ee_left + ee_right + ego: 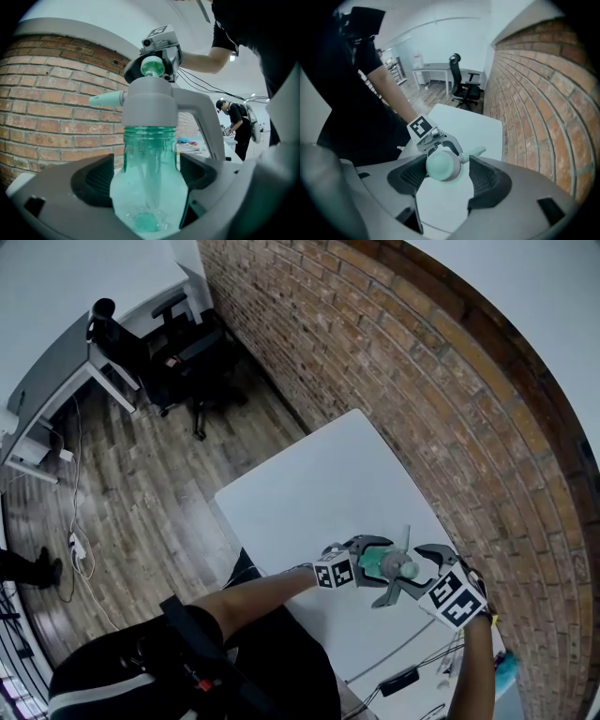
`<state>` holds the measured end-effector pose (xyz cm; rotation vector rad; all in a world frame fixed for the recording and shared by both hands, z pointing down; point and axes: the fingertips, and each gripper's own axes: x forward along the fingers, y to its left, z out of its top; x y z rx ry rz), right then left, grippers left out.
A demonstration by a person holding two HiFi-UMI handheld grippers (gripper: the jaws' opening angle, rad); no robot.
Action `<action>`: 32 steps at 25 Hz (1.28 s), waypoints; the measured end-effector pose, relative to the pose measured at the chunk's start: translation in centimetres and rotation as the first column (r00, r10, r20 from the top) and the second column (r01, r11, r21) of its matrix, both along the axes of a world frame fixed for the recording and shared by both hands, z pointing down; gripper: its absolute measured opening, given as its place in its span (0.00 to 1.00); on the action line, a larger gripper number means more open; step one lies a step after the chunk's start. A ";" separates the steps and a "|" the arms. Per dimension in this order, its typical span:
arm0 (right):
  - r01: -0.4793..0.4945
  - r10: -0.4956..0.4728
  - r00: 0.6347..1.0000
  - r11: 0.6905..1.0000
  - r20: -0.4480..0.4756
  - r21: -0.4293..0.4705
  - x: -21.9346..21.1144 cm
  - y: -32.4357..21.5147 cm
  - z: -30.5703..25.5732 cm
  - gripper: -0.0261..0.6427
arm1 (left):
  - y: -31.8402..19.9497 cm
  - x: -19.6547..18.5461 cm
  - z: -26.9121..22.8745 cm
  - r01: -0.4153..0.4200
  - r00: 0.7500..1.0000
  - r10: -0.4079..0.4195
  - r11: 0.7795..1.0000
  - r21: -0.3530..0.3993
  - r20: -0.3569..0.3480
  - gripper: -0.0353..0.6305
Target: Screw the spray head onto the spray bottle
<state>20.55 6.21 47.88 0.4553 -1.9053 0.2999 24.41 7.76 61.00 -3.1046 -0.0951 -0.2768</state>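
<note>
Brickwork first: we're looking at brick wall (pixel 422 381) running along one long edge of table, w/ wood floor (pixel 141 493) spreading out on the other side. White table (pixel 319 484) is lying btwn them. Grey desk (pixel 56 381) and black office chairs (pixel 187 343) are standing well apart from it, in room's far corner. Cables (pixel 403 652) are trailing over table's near end.

We're holding both tools up over table's near end, close to wall-side edge, not touching the top. L gripper (pixel 380 568) is pointing roughly level and clamping spray bottle (pixel 150 183). Its jaws are standing wide, pads pressing on the clear teal body from both sides, bottle upright. R gripper (pixel 450 177) is pointing steeply down over bottle's top. Its jaws are gaping and gripping nothing, w/ pads standing either side of the head below and not pressing on it.

Spray head (pixel 150 105), grey, is sitting on bottle's neck, neck threads showing just under its collar; how tight, we can't tell. Handle (pixel 204 117) is curving down one side, pale green nozzle (pixel 105 99) is sticking out toward wall on the opposite side, and small pale green knob (pixel 442 165) is capping the top.
</note>
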 end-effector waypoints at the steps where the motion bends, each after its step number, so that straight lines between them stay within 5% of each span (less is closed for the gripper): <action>1: 0.078 -0.077 0.997 0.997 -0.026 0.014 0.0 0.2 -0.3 0.46 | 0.1 0.0 0.0 0.000 1.000 0.000 1.000 0.000 -0.001 0.69; 6: 0.412 -0.406 0.896 0.911 -0.178 -0.006 0.3 1.4 0.0 0.46 | 0.0 -0.1 -0.2 0.001 1.000 -0.001 1.000 0.001 -0.003 0.69; 10: 0.663 -0.639 0.718 0.749 -0.276 -0.009 -0.2 1.9 1.2 0.45 | 0.0 -0.1 0.1 0.004 1.000 -0.004 1.000 -0.001 0.004 0.69; 14: 0.795 -0.754 0.515 0.598 -0.407 -0.103 0.9 1.6 2.9 0.45 | 0.1 0.2 0.0 0.000 1.000 0.000 1.000 0.003 -0.004 0.69; 18: 0.850 -0.805 0.411 0.508 -0.428 -0.139 0.3 1.8 4.5 0.45 | 0.2 0.0 0.0 -0.017 1.000 0.018 1.000 0.019 -0.011 0.69; 20: 0.848 -0.807 0.409 0.509 -0.426 -0.149 0.3 1.7 5.0 0.45 | 0.2 0.1 0.0 -0.036 0.999 0.036 0.999 0.023 -0.010 0.69; 26: 0.781 -0.759 0.550 0.615 -0.348 -0.108 0.1 1.8 4.9 0.45 | 0.7 -0.5 0.1 -0.022 0.999 0.024 0.999 0.042 -0.042 0.69; 32: 0.750 -0.727 0.596 0.655 -0.341 -0.086 0.2 2.0 5.0 0.46 | 0.9 -1.4 2.0 -0.051 0.999 0.051 0.998 0.049 -0.006 0.80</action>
